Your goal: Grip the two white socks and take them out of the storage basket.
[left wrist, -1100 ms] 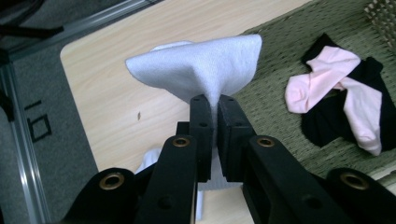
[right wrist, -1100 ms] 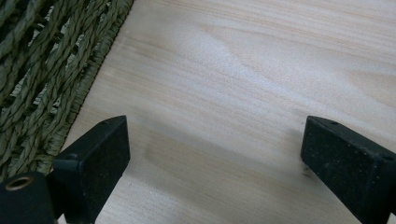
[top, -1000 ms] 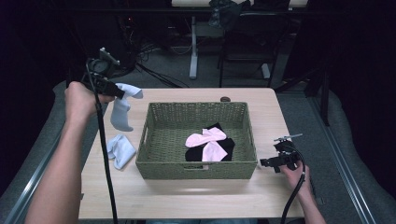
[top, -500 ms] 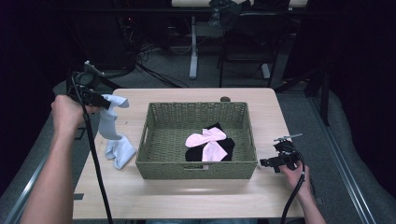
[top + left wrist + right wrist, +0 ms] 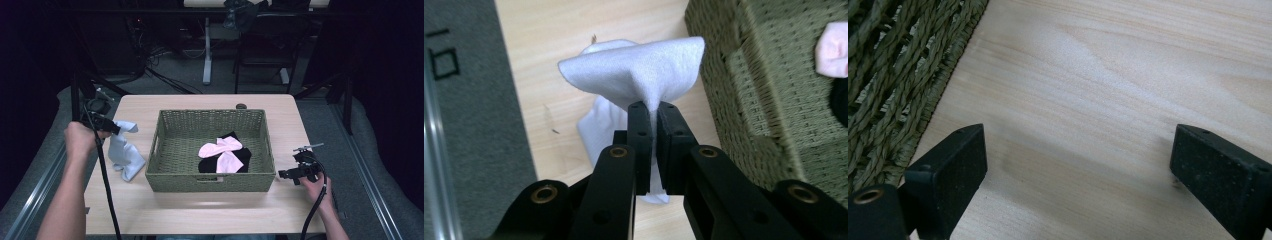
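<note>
My left gripper (image 5: 114,129) (image 5: 651,107) is shut on a pale blue sock (image 5: 122,148) (image 5: 639,70). I hold it low at the table's left side, and its lower end rests on the wood beside another pale blue piece (image 5: 599,125). A green woven basket (image 5: 175,184) (image 5: 764,85) stands mid-table to the right of the sock. Inside it lie a pink sock (image 5: 222,151) and a black one (image 5: 240,160). My right gripper (image 5: 285,174) (image 5: 1075,170) rests on the table right of the basket, jaws wide open over bare wood.
The wooden table (image 5: 200,210) has a grey mat (image 5: 469,100) along its left edge. A small dark round object (image 5: 241,106) sits at the table's far edge behind the basket. Chair and desk legs stand on the dark floor beyond.
My left gripper has come down and moved a little left with the sock, whose lower end now lies on the table. The right gripper has stayed still.
</note>
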### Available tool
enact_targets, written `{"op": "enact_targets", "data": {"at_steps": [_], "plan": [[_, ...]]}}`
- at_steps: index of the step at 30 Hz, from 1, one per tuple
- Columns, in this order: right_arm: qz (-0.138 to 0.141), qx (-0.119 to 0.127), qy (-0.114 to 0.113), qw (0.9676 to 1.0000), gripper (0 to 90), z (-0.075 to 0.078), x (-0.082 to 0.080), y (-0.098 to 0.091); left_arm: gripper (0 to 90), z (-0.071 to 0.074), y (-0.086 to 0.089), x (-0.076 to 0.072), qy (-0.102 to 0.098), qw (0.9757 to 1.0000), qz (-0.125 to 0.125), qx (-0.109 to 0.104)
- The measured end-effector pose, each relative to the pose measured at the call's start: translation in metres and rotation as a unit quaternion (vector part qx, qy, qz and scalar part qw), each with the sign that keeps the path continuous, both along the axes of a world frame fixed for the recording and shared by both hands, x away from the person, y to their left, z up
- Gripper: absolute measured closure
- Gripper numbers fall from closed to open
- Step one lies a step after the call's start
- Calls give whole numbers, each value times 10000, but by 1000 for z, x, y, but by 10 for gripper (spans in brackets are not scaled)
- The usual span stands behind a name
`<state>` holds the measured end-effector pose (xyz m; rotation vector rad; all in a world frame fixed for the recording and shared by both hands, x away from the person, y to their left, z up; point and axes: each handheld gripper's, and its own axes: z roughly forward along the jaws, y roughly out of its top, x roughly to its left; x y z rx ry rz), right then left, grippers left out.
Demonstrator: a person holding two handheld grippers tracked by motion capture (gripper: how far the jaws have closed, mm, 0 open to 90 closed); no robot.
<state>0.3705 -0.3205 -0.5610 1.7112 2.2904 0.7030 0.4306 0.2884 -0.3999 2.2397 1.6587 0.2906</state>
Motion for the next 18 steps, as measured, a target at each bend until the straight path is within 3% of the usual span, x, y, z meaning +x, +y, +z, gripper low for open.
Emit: {"op": "enact_targets", "data": {"at_steps": [6, 11, 16, 18], "plan": [[-6, -6, -2, 10000, 78, 0, 0, 0, 858, -41, 4, 3, 268, 9995, 168, -94], [17, -14, 3, 10000, 78, 0, 0, 1, 855, -75, 9, 5, 551, 9975, 351, -273], [24, -12, 21, 10000, 78, -1, 0, 0, 840, -95, 13, 5, 630, 9962, 481, -354], [9, -10, -1, 10000, 78, -1, 0, 1, 781, -102, 13, 4, 613, 9958, 540, -421]]}}
